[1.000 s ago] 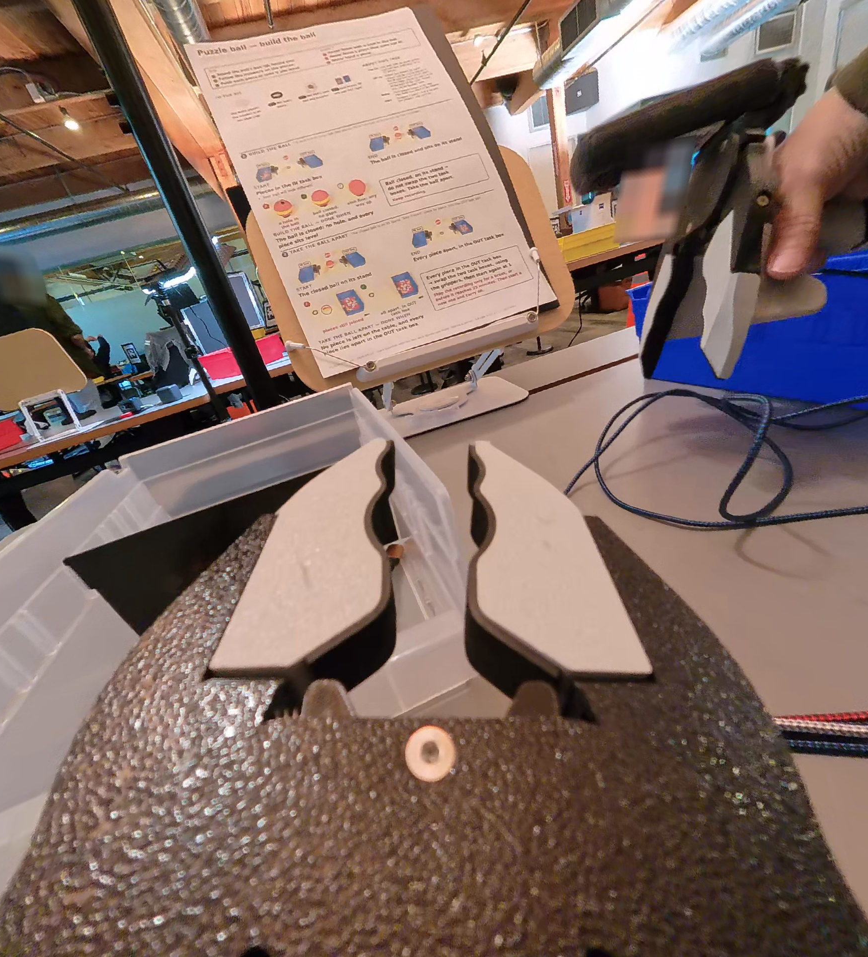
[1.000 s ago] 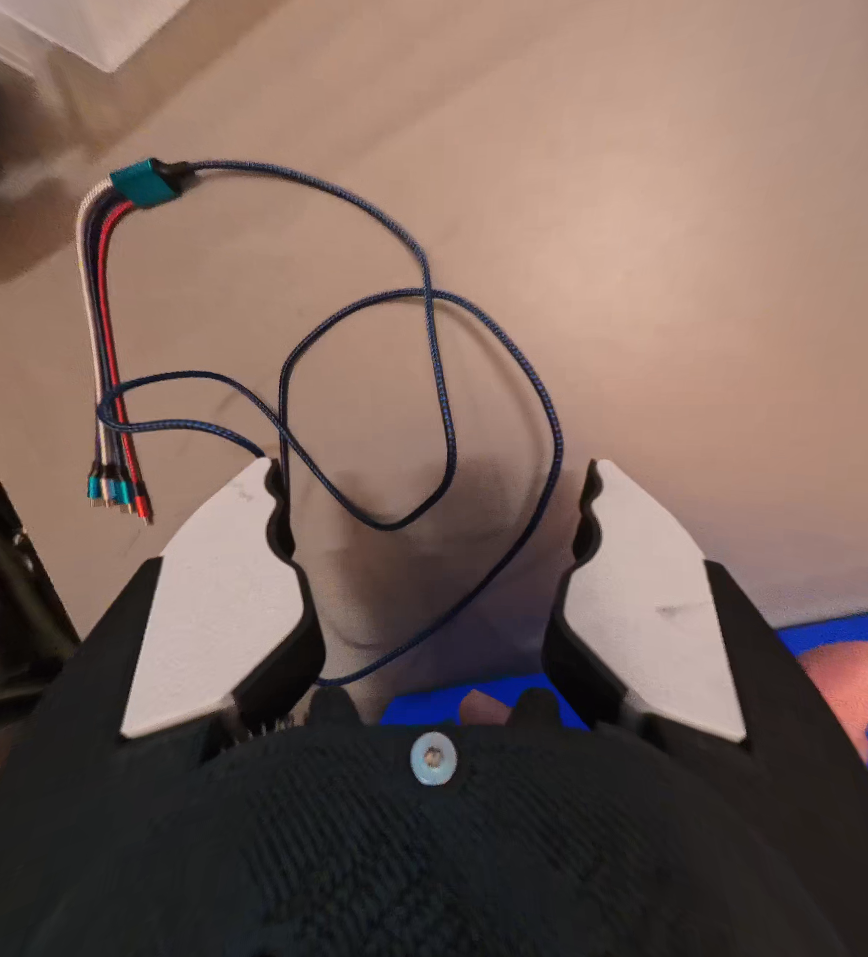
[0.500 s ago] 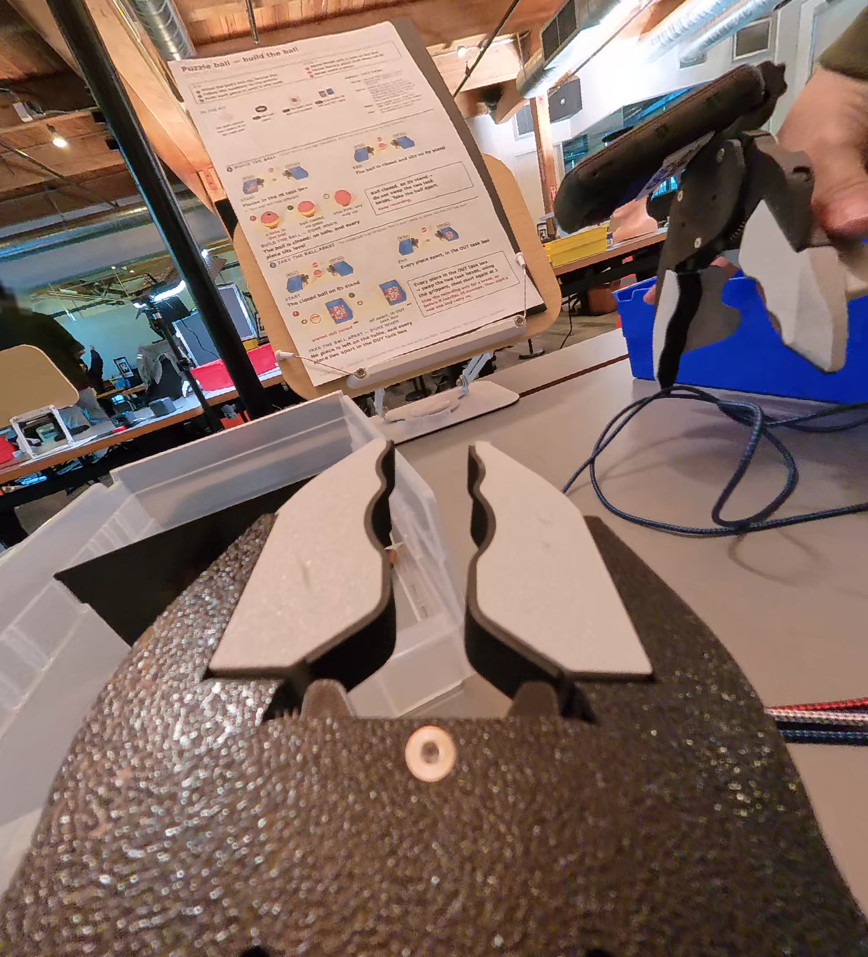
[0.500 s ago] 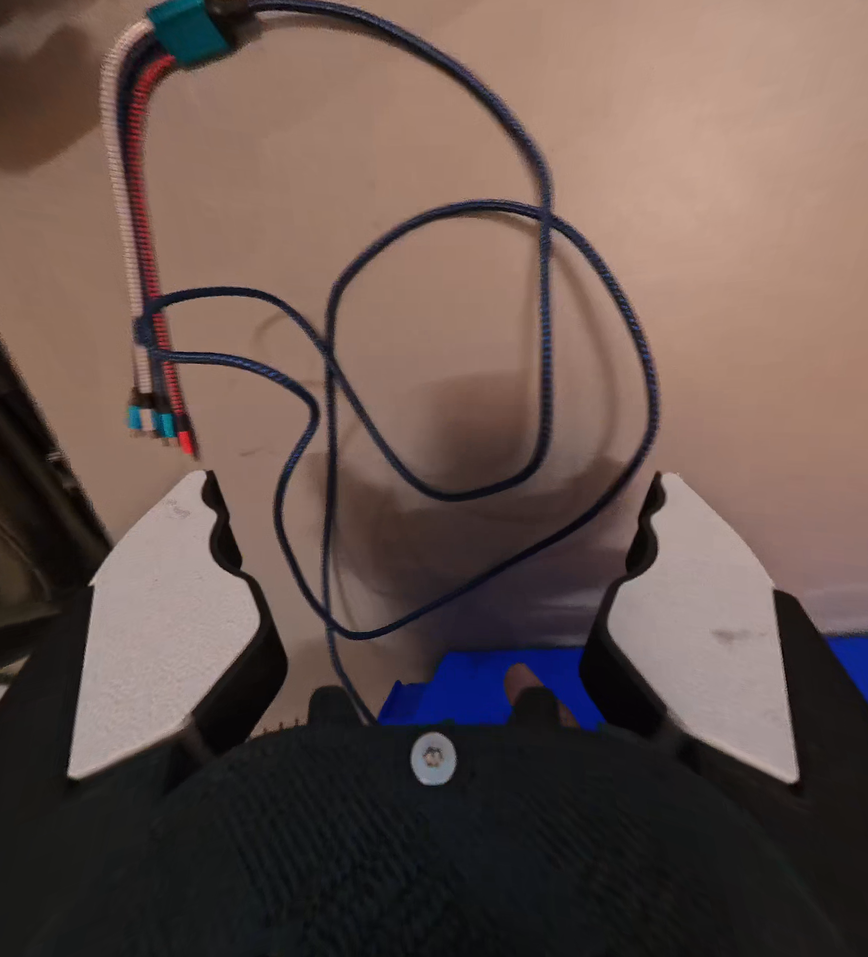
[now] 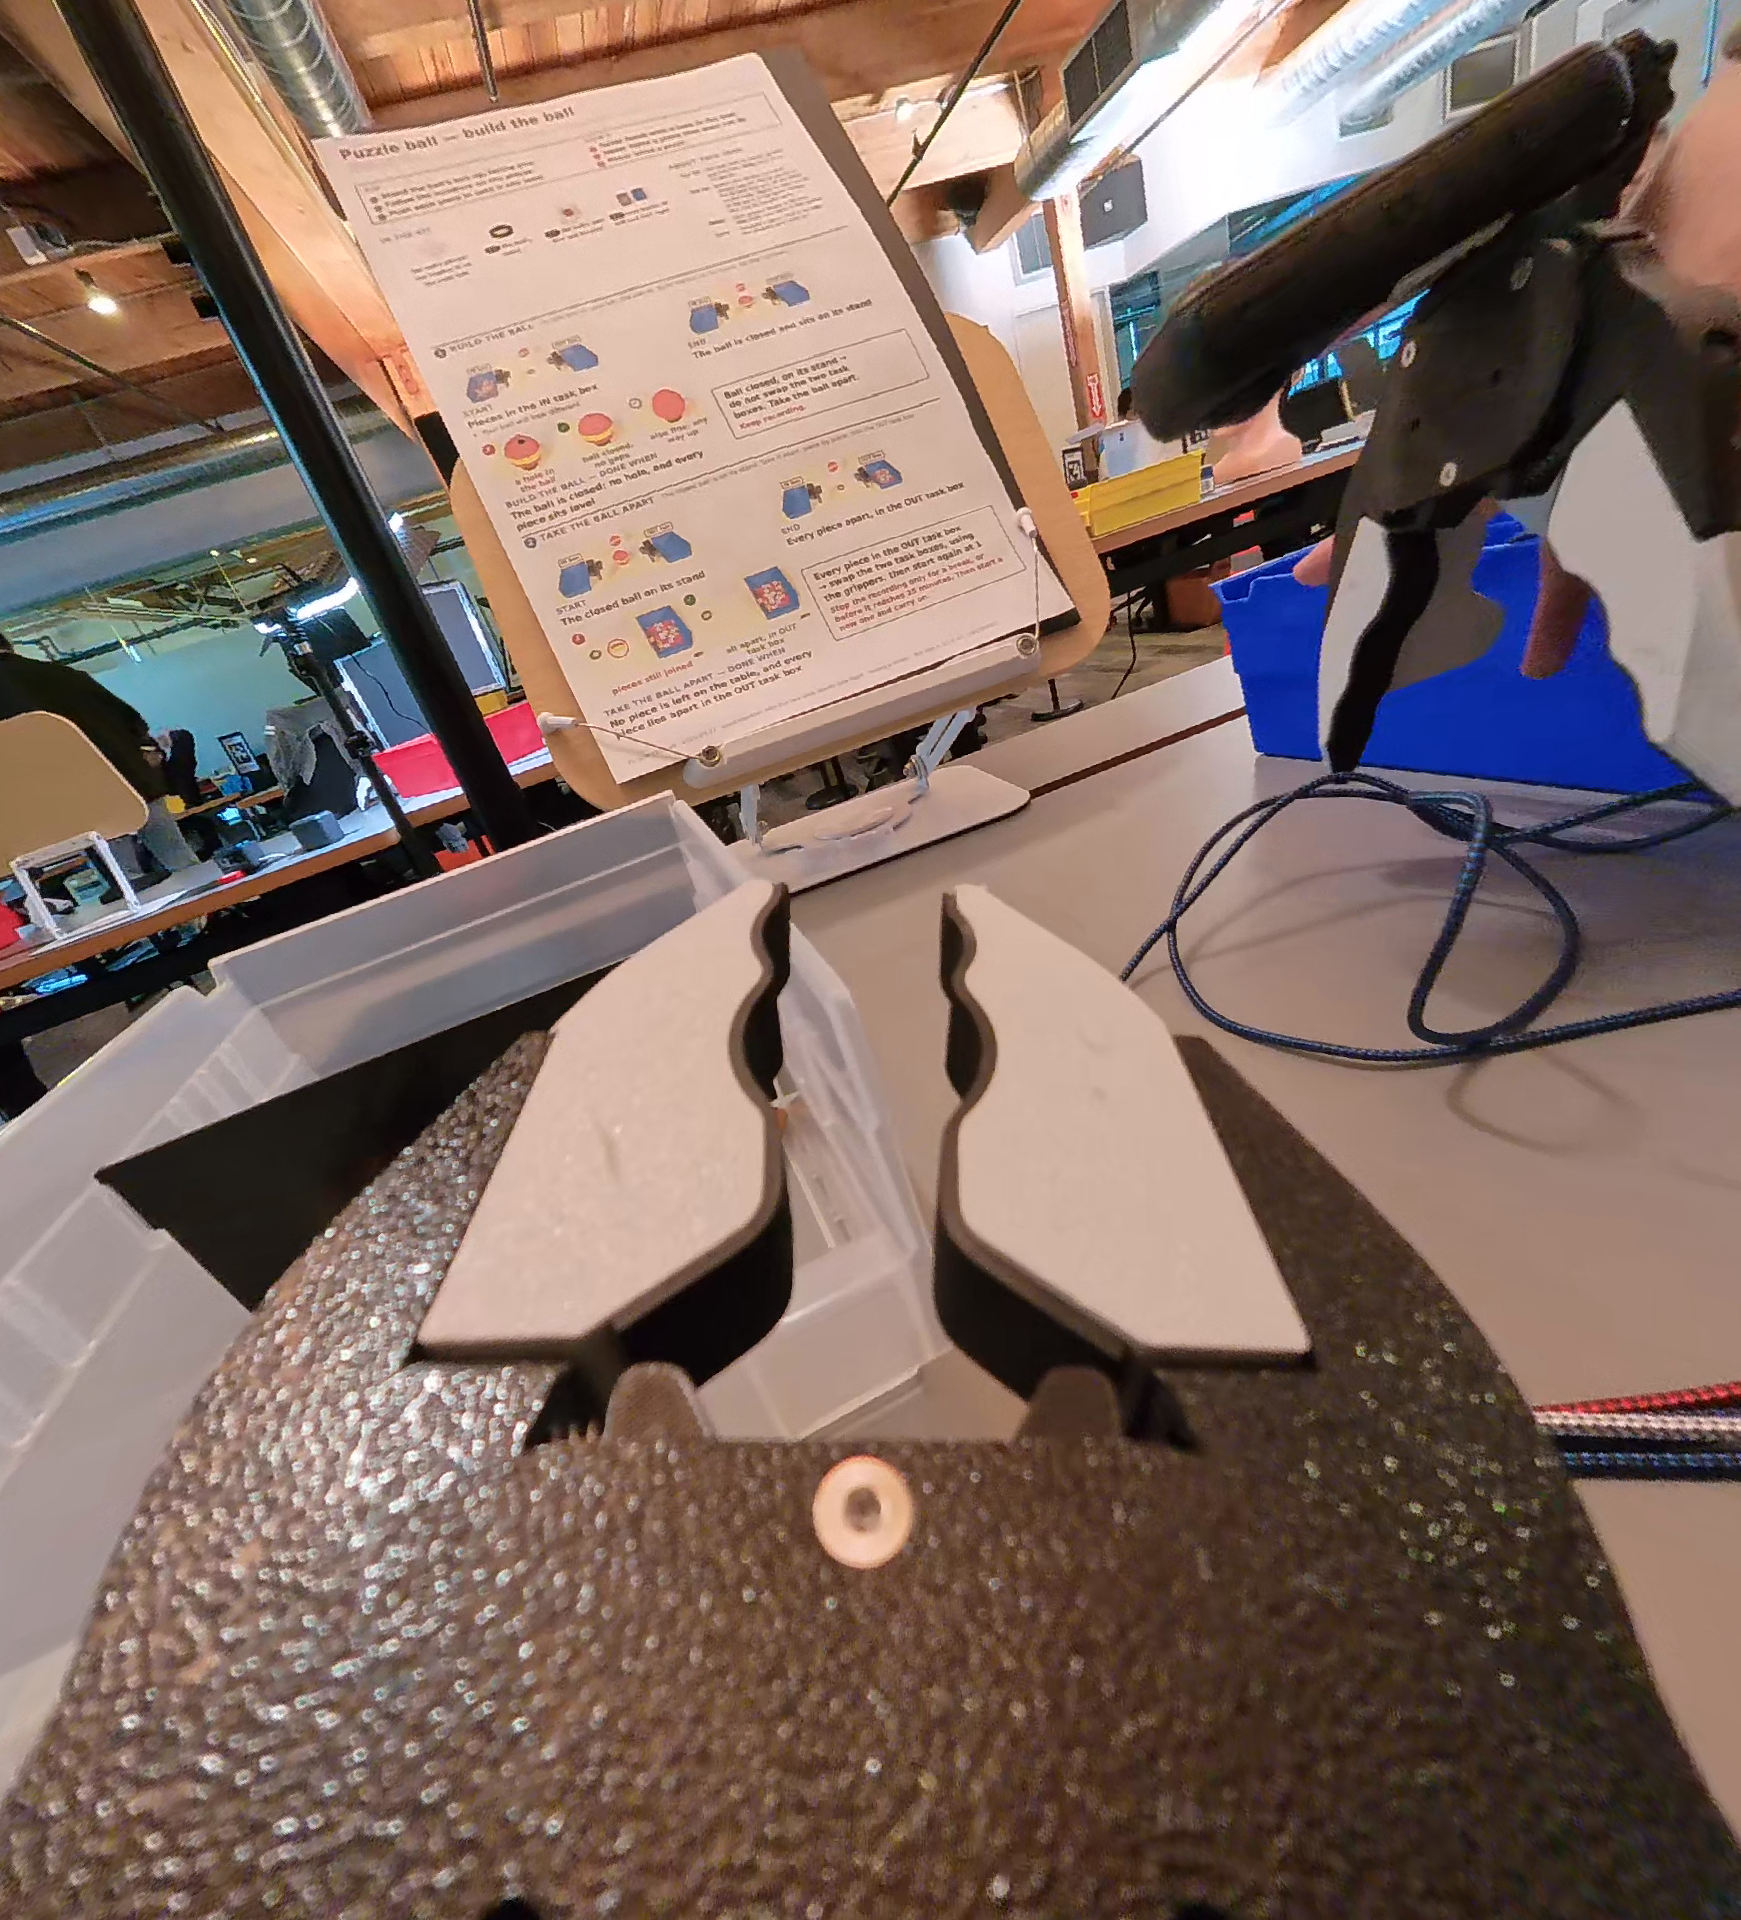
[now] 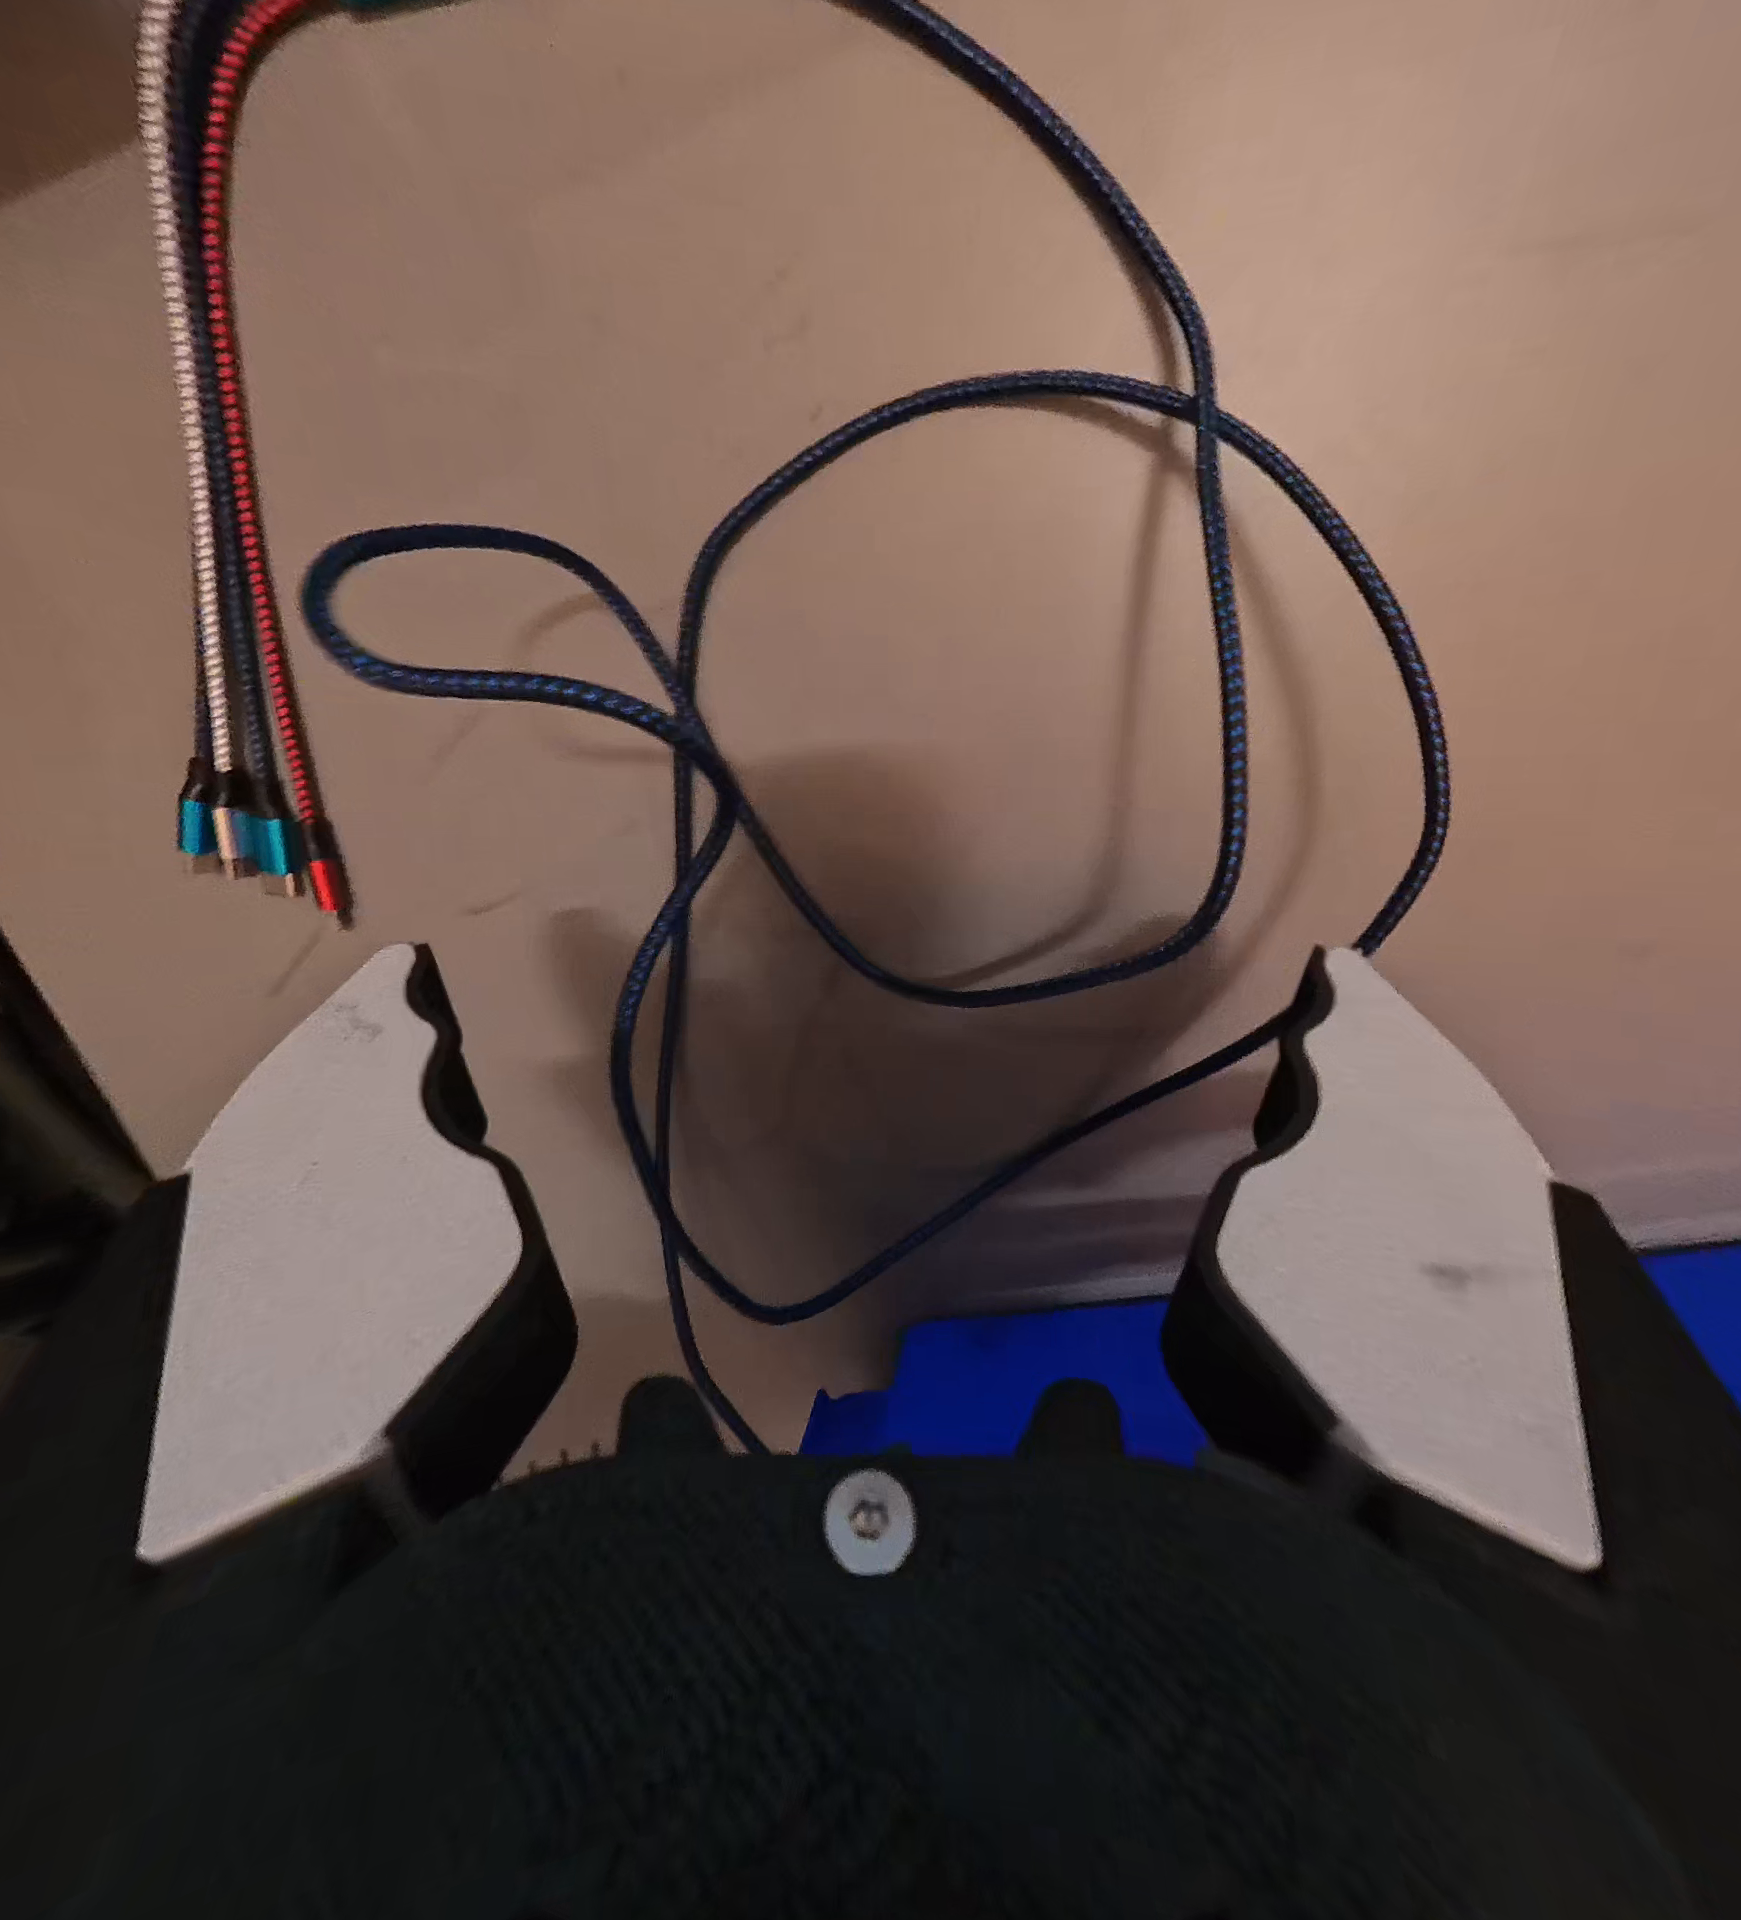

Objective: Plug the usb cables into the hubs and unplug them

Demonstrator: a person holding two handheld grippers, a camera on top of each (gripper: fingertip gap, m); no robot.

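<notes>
My right tool point(image 6: 866, 956) hangs wide open, empty, over the braided blue cable point(image 6: 1209, 623) looped mid-table point(image 6: 1572, 312). Left tool point(image 5: 861, 935) is barely open, empty. The cable looks light and floppy; I'd pinch the stiff connector ends point(image 6: 258, 836).

The left tool point(image 5: 864, 935), its jaws narrowly parted and empty, hovers over a clear bin point(image 5: 409, 966); the blue cable point(image 5: 1365, 935) loops on the worktop point(image 5: 1468, 1195) to its right.

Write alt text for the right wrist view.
Open right gripper hovers above a loosely looped dark blue braided cable on a tan table. Its four short branch connectors lie at left; a blue bin edge shows below.
</notes>
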